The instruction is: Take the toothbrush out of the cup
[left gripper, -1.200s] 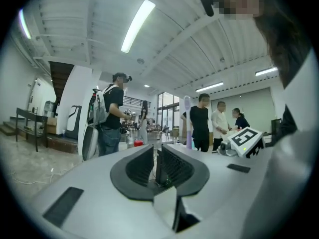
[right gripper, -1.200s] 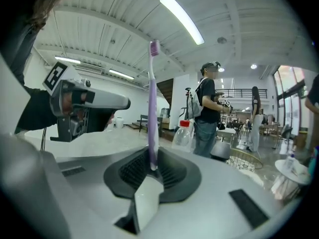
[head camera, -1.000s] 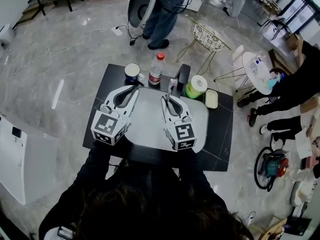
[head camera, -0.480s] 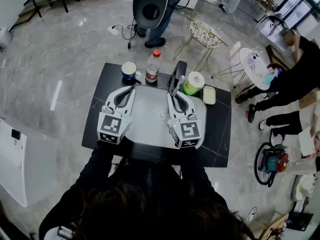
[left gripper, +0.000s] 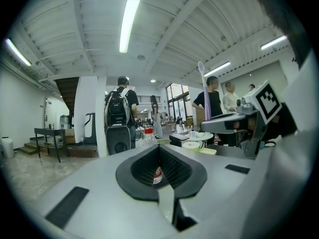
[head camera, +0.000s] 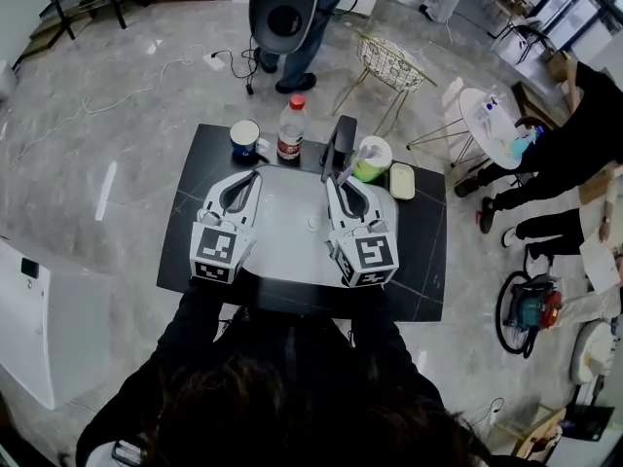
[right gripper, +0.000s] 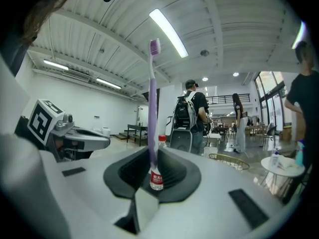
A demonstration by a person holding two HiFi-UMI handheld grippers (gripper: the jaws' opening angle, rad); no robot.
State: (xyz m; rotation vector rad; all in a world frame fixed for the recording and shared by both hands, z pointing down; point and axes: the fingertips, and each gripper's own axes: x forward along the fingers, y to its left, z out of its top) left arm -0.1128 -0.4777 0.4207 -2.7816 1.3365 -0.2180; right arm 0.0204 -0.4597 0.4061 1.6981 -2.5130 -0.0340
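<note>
Right gripper view: caught toothbrush [right gripper: 152,98] upright; slim purple plastic handle, bristle head on top.
Right gripper [right gripper: 153,161]: pinched low on the handle, jaws narrow, just beside cup [head camera: 374,159] on its near-left side.
Left gripper [left gripper: 159,158]: closed fully, nothing between jaws, well left of cup.
Cup: round, green wall, pale top.
Progress: judged brush lifted clear of cup; only carrying off or laying down remained.
</note>
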